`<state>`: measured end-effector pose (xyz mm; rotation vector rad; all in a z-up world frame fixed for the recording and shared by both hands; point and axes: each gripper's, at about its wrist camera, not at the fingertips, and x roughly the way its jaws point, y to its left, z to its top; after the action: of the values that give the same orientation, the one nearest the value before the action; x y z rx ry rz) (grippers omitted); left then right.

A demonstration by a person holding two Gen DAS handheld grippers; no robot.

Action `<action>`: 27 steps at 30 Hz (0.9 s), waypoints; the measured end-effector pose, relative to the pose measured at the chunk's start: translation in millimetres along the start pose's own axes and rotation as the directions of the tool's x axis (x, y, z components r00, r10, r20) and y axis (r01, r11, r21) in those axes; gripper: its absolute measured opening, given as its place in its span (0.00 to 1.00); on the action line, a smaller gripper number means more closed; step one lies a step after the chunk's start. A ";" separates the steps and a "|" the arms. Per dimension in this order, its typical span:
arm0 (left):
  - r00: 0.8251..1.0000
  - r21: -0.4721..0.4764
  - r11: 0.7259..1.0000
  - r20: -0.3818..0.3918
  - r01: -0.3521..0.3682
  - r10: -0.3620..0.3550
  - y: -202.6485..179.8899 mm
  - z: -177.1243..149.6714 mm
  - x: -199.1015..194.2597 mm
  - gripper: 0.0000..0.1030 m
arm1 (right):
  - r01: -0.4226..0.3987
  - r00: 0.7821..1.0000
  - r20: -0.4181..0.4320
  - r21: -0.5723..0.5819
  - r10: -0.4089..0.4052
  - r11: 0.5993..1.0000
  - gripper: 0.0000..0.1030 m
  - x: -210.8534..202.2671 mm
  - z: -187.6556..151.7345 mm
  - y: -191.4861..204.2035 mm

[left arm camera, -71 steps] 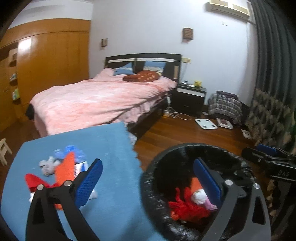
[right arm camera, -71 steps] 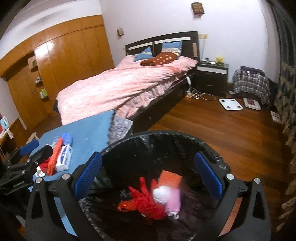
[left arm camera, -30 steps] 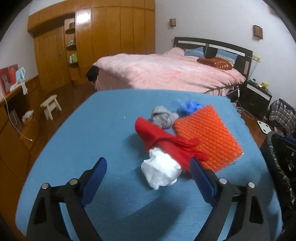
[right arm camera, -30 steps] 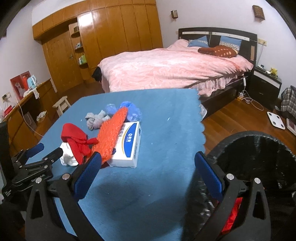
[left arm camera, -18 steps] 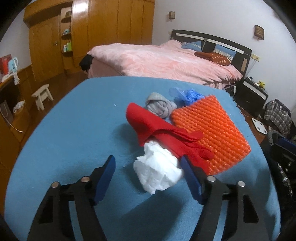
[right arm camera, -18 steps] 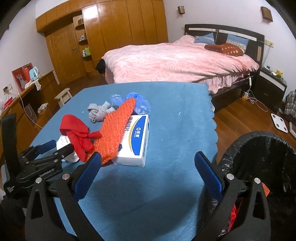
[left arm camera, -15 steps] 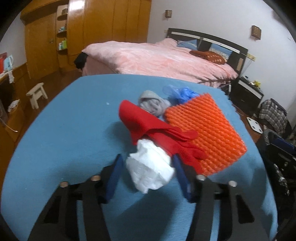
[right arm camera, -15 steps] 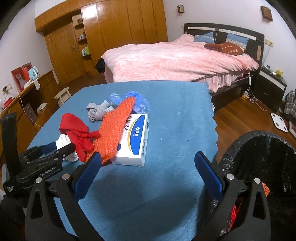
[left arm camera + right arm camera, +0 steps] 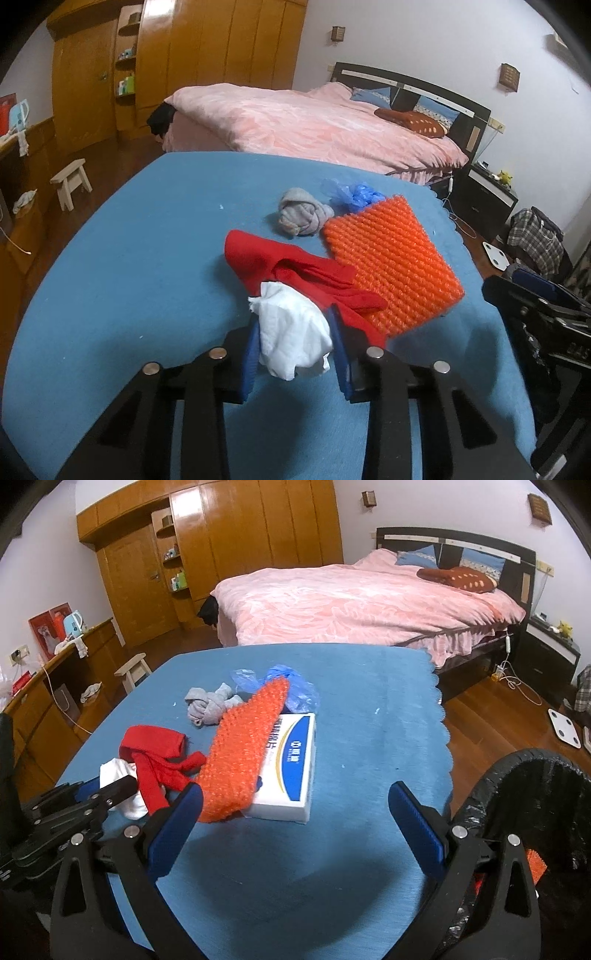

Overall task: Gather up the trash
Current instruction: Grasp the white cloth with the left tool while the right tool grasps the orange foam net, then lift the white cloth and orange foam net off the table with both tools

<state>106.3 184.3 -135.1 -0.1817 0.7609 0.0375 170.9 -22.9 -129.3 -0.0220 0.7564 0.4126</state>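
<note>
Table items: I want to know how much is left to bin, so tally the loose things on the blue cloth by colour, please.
Red: 1, the glove
White: 1, the tissue wad, between the closing left tongs
Orange: 1, the bubble wrap
Grey: 1, the sock
Blue: 1, the plastic bag
White and blue: 1, the box
Total: 6

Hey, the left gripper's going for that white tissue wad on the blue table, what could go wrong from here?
1. The left gripper is closing around the white tissue wad, and the red cloth drapes against the wad by the right pad, so it may get pinched and dragged along.
2. The wad is soft and loose; a shallow grip could tear it or drop it on the way to the black bin.
</note>
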 end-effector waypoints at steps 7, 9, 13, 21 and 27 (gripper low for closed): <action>1.000 0.012 1.000 -0.011 -0.025 0.025 2.5 -4.7 -1.7 0.35 | -0.017 1.000 -0.006 -0.027 0.016 1.000 0.95 6.2 2.9 11.8; 1.000 0.010 1.000 -0.012 -0.025 0.025 3.3 -6.2 -2.1 0.35 | -0.020 1.000 -0.008 -0.031 0.020 0.999 0.95 8.1 3.5 14.0; 1.000 0.007 1.000 -0.002 -0.021 0.021 3.3 -4.9 -4.1 0.35 | -0.029 0.999 -0.014 -0.041 0.029 0.999 0.94 14.2 4.8 19.0; 1.000 0.020 1.000 0.022 -0.003 0.003 0.7 -0.4 -10.5 0.32 | -0.055 0.996 -0.070 -0.057 0.051 0.997 0.63 29.7 5.7 26.8; 0.999 0.023 1.000 0.047 0.007 -0.008 -2.6 3.3 -22.4 0.32 | -0.087 0.990 -0.117 -0.069 0.078 0.994 0.31 36.7 3.1 32.3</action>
<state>92.6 183.1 -117.0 -0.1617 0.7130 0.0257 184.9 20.4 -147.5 -0.0839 0.8562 0.5215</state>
